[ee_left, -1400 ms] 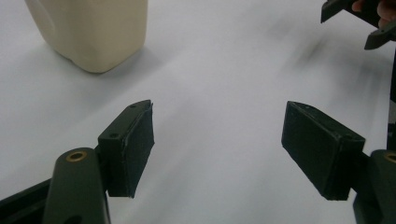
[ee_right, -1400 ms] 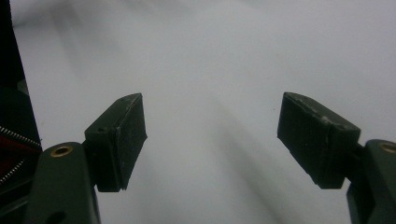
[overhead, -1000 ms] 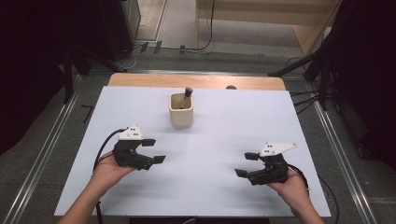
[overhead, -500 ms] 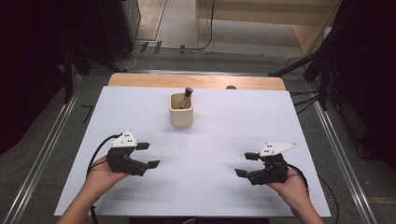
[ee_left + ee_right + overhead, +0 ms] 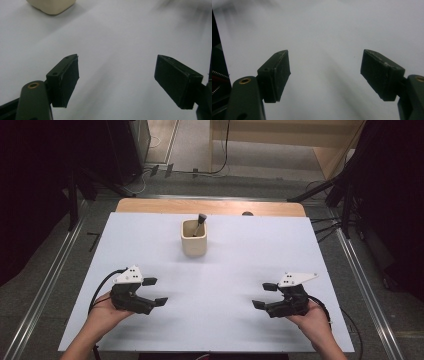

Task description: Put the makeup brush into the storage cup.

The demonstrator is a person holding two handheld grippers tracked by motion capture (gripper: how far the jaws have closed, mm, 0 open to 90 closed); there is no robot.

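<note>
Table (image 5: 150,245): a white sheet covers most of it; a strip of bare wood shows along the far edge at 12 o'clock. Dark floor and metal rails run down both sides.

Cup (image 5: 193,238): cream, squarish, upright on the sheet toward 12 o'clock from the table's middle, well apart from both grippers. In the left gripper view its lower corner (image 5: 51,6) sits at about 11 o'clock, far beyond the jaws.

Stick in cup (image 5: 200,224): a dark, slim tool stands inside the cup and leans toward 1 o'clock, its top just clear of the rim. What kind of tool it is cannot be told.

Left gripper (image 5: 153,291): at about 8 o'clock on the sheet, held in the person's left hand (image 5: 102,312), pointing toward 3 o'clock. Jaws spread wide with nothing between them; in the left gripper view (image 5: 116,82) bare white sheet lies in the gap. A black cable loops off its rear toward 9 o'clock.

Right gripper (image 5: 264,295): at about 4 o'clock on the sheet, held in the person's right hand (image 5: 312,317), pointing toward 9 o'clock, facing the other gripper across the bare middle. Jaws parted wide and empty; the right gripper view (image 5: 324,75) has plain sheet between them.

Grey plates: a pale three-cornered plate tops each gripper.
</note>
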